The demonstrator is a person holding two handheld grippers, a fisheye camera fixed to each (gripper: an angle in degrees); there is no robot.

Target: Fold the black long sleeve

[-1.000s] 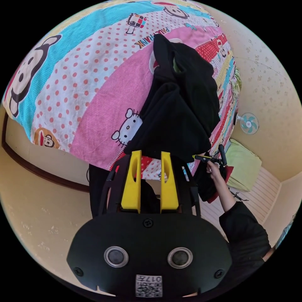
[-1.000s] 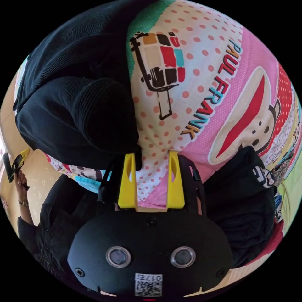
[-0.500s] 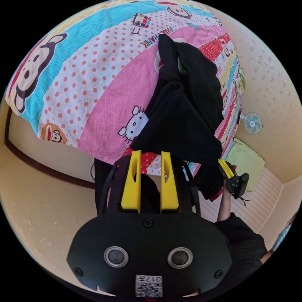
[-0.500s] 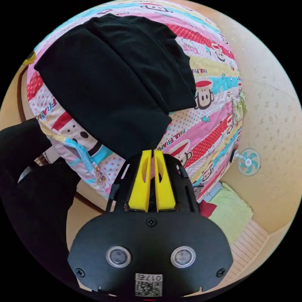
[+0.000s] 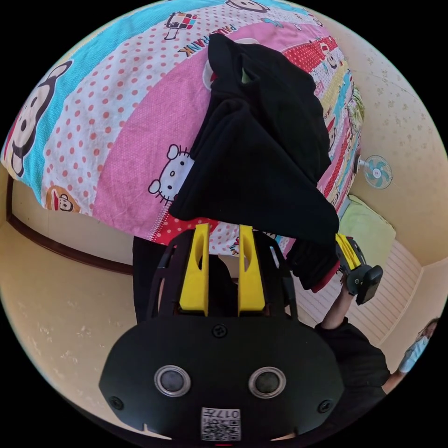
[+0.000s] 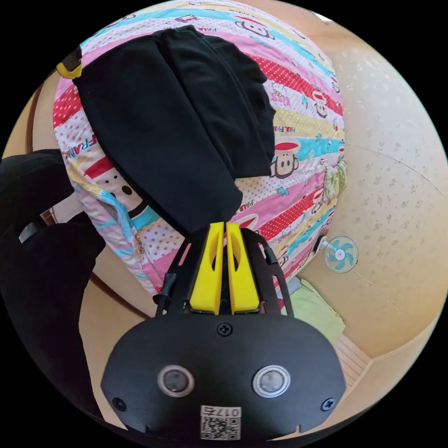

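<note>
The black long sleeve [image 5: 261, 154] lies folded on a cartoon-print bed cover [image 5: 116, 116]. In the left gripper view my left gripper [image 5: 224, 228] stands open at the garment's near edge, with nothing between its yellow jaws. Off to the right, my right gripper [image 5: 347, 252] sits at the garment's lower right corner. In the right gripper view the black long sleeve [image 6: 172, 126] spreads ahead, and my right gripper [image 6: 222, 227] is shut on its near corner. A yellow bit of my left gripper [image 6: 70, 69] peeks past the garment's far left edge.
A small fan [image 5: 377, 171] hangs on the wall beyond the bed [image 6: 298, 154]. A green cushion [image 5: 368, 228] lies on the floor beside a dark and red heap of clothes [image 5: 312, 273]. A person's black sleeve [image 6: 42, 261] fills the left. Another person [image 5: 417, 343] stands at the right edge.
My right gripper, open over the bed cover a second ago, swung round to the garment's corner and shut on it. My left gripper stayed open at the near edge.
</note>
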